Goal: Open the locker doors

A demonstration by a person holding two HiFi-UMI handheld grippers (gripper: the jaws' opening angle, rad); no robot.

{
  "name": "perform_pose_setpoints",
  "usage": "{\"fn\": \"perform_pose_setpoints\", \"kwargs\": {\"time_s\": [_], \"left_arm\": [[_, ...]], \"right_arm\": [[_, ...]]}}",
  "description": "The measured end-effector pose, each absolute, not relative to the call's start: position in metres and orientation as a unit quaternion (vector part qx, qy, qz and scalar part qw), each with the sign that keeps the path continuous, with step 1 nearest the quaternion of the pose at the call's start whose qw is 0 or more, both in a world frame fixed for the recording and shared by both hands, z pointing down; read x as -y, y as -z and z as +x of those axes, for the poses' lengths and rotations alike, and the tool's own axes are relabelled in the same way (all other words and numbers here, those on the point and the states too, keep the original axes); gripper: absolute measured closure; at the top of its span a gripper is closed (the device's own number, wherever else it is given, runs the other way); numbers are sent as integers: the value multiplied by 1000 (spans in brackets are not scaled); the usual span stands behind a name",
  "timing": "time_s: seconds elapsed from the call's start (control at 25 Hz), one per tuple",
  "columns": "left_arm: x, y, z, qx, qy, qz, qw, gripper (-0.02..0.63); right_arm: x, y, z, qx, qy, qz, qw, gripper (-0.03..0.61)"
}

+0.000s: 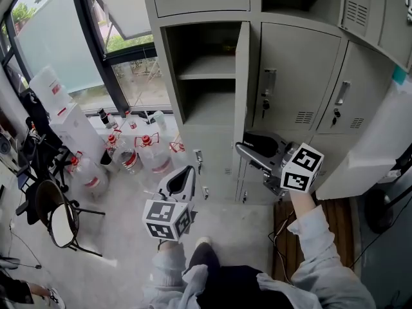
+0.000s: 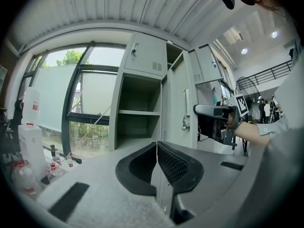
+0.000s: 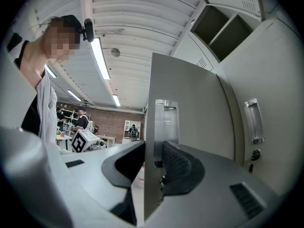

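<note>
A bank of grey lockers (image 1: pixel 293 76) stands in front of me. One middle door (image 1: pixel 242 95) hangs open edge-on, baring a compartment with a shelf (image 1: pixel 206 76). My right gripper (image 1: pixel 244 149) is shut on that door's free edge; in the right gripper view the door (image 3: pixel 185 103) runs between the pads of my right gripper (image 3: pixel 154 158). My left gripper (image 1: pixel 187 172) hangs lower left, away from the lockers, shut and empty. In the left gripper view the tips of my left gripper (image 2: pixel 156 148) meet, with the open door (image 2: pixel 176 103) and right gripper (image 2: pixel 206 110) beyond.
Another locker door (image 1: pixel 380 140) stands open at the far right. Shut doors with handles (image 1: pixel 360 89) sit between. Water bottles (image 1: pixel 129 156) and white containers (image 1: pixel 64 108) crowd the floor by the window. A chair (image 1: pixel 55 217) stands at left.
</note>
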State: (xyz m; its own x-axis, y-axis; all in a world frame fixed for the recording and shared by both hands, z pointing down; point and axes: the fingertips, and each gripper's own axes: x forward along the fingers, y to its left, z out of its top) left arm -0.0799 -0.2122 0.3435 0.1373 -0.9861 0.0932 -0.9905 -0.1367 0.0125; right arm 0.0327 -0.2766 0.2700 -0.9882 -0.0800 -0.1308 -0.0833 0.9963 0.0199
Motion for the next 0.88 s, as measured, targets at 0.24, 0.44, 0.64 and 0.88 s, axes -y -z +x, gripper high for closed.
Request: {"fn": "perform_pose_setpoints", "kwargs": {"time_s": [0.24, 0.44, 0.64, 0.88], "left_arm": [[217, -346, -74, 653, -33, 756, 38, 601], [219, -352, -68, 648, -41, 759, 41, 601], [220, -353, -69, 651, -41, 757, 42, 601], [223, -355, -65, 650, -42, 758, 46, 601]], "right_arm": [[279, -270, 48, -998, -15, -17, 59, 463], [282, -271, 63, -998, -11, 10, 57, 463], [287, -271, 78, -997, -4, 41, 59, 463], [292, -271, 92, -995, 2, 68, 66, 462]]}}
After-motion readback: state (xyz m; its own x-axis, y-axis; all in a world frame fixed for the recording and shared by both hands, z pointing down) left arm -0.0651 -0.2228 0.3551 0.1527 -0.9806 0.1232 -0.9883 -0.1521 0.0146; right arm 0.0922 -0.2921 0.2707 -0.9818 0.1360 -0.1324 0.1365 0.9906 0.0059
